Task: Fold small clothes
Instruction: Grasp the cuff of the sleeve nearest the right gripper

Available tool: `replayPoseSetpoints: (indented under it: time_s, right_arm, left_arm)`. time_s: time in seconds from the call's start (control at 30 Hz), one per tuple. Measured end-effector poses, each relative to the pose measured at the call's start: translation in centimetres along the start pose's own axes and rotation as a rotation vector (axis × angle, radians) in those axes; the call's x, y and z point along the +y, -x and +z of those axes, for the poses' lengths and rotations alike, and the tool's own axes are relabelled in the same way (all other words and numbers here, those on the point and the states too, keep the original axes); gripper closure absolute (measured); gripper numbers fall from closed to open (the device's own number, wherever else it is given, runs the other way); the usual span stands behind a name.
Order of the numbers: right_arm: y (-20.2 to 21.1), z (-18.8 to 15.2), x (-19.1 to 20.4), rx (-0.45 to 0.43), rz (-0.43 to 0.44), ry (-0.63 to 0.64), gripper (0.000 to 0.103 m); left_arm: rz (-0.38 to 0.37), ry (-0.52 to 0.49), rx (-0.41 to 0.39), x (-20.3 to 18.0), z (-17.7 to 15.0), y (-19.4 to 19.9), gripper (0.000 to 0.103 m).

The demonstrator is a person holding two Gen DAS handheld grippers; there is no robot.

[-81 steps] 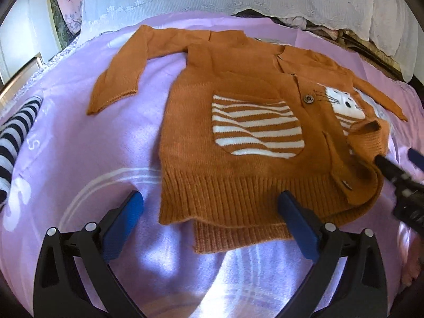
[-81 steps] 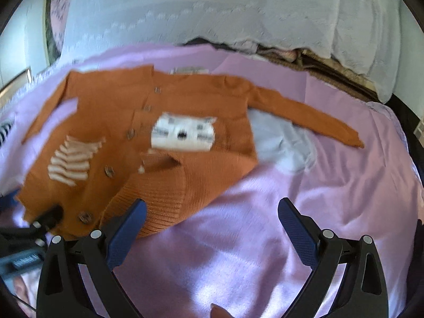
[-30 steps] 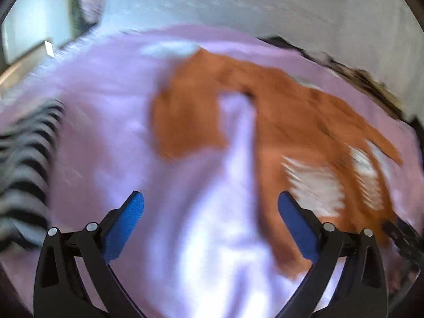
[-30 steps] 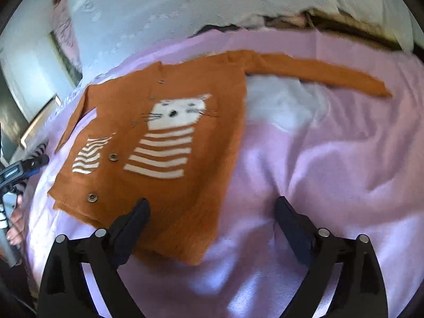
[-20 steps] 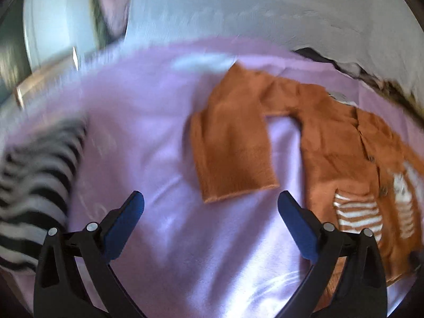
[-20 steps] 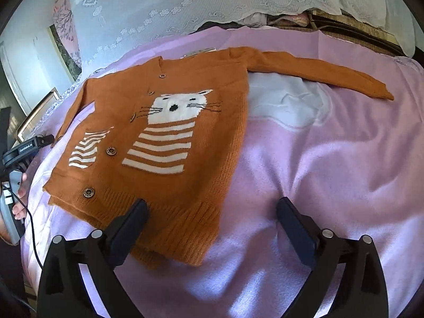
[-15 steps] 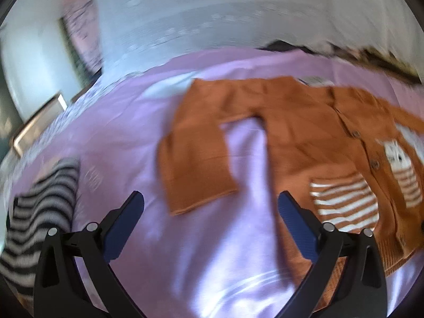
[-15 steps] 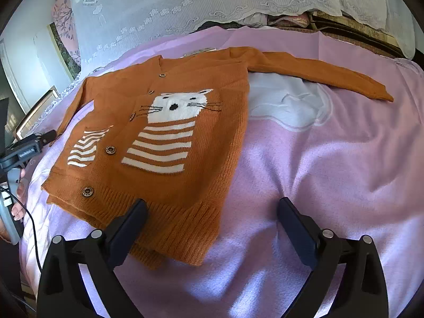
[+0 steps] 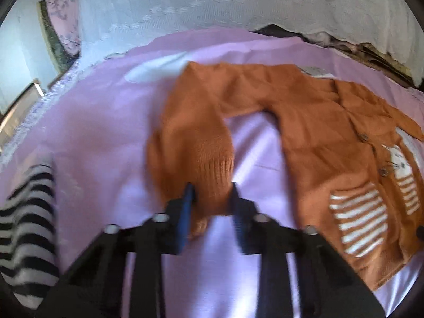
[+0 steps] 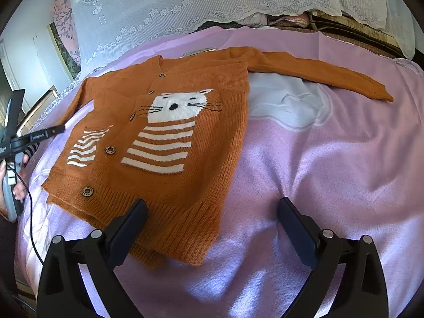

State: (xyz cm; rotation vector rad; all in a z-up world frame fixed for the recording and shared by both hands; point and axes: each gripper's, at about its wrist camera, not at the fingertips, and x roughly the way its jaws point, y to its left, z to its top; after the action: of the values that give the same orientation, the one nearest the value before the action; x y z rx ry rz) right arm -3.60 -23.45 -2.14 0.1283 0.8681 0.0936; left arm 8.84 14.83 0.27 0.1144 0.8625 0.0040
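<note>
An orange knitted cardigan (image 10: 172, 132) with a white cat and wooden buttons lies flat, front up, on a lilac blanket (image 10: 318, 172). Its right sleeve (image 10: 318, 71) stretches out to the right. In the left wrist view the other sleeve hangs down from the cardigan (image 9: 331, 137), and its ribbed cuff (image 9: 212, 175) sits bunched between the blue pads of my left gripper (image 9: 212, 204), whose jaws are closing on it. My right gripper (image 10: 212, 217) stands open just above the cardigan's lower right hem, its left finger over the ribbing.
A black-and-white striped garment (image 9: 26, 225) lies at the blanket's left edge. A white lace cover (image 10: 212, 0) rises behind the blanket. A person's hand (image 10: 16, 185) with a cable shows at the far left of the right wrist view.
My left gripper has swung from the cardigan's hem over to the left sleeve and its jaws have gone from wide open to closed around the cuff. The right gripper has stayed put.
</note>
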Motion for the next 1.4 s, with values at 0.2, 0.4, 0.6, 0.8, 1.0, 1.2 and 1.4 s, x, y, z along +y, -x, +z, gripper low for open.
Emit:
replayPoseSetpoints:
  time_s: [0.2, 0.4, 0.6, 0.8, 1.0, 1.2, 1.4]
  right_arm:
    - [0.0, 0.0, 0.0, 0.000, -0.002, 0.002, 0.004]
    - [-0.1, 0.0, 0.0, 0.000, -0.003, 0.002, 0.004]
    - [0.7, 0.2, -1.2, -0.045, 0.043, -0.065, 0.004]
    - [3.0, 2.6, -8.0, -0.250, 0.091, -0.325, 0.005]
    - [0.5, 4.3, -15.9, -0.245, 0.211, -0.682, 0.025]
    - [-2.5, 6.2, -19.3, -0.239, 0.250, -0.861, 0.041]
    - [-4.8, 6.5, -23.9, -0.327, 0.227, -1.191, 0.063]
  left_arm:
    - [0.250, 0.161, -0.060, 8.2, 2.7, 1.0, 0.090]
    - [0.291, 0.509, -0.066, 16.6, 2.3, 1.9, 0.024]
    - [0.067, 0.304, -0.026, 8.9, 1.7, 0.9, 0.019]
    - [-0.195, 0.360, 0.050, 3.7, 3.4, -2.7, 0.009]
    - [-0.221, 0.520, 0.139, 2.9, 3.2, -7.5, 0.004]
    - [-0.130, 0.413, 0.139, 0.9, 3.8, -8.3, 0.004]
    - [-0.216, 0.590, 0.077, 3.1, 4.3, -8.7, 0.004]
